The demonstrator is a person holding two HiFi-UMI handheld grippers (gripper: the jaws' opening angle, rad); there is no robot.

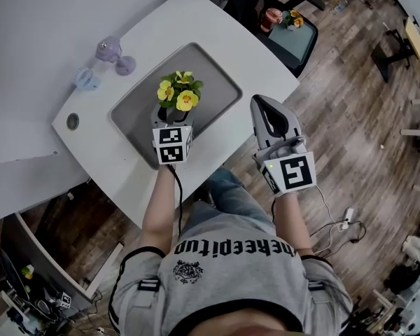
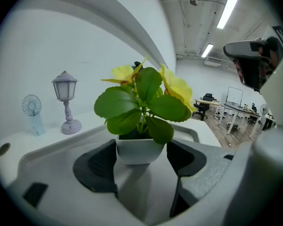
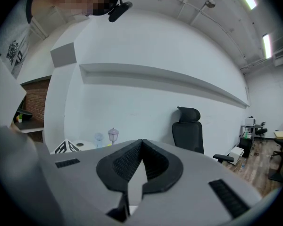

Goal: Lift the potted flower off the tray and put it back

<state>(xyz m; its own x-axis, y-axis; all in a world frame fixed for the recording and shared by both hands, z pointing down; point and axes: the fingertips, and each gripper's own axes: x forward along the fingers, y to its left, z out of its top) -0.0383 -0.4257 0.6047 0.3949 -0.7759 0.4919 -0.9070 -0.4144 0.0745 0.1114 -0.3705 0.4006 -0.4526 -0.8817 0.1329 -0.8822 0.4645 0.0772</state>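
Observation:
A potted flower [image 1: 178, 93] with yellow blooms and green leaves stands in a small white pot [image 2: 134, 150] over the grey tray [image 1: 217, 82], which lies on the white table [image 1: 196, 26]. My left gripper [image 1: 171, 115] reaches in from the near side, and its dark pads [image 2: 101, 164] press against both sides of the pot. Whether the pot rests on the tray or hangs just above it cannot be told. My right gripper [image 1: 262, 106] is shut and empty, held in the air off the table's right edge, its jaws [image 3: 141, 144] closed together.
A lavender lantern lamp [image 1: 113, 52] and a small blue fan [image 1: 86, 80] stand on the table left of the tray; both also show as lamp [image 2: 66, 102] and fan [image 2: 33, 113]. A black chair [image 1: 294, 37] is beyond the table. Wooden floor [image 1: 364, 117] lies to the right.

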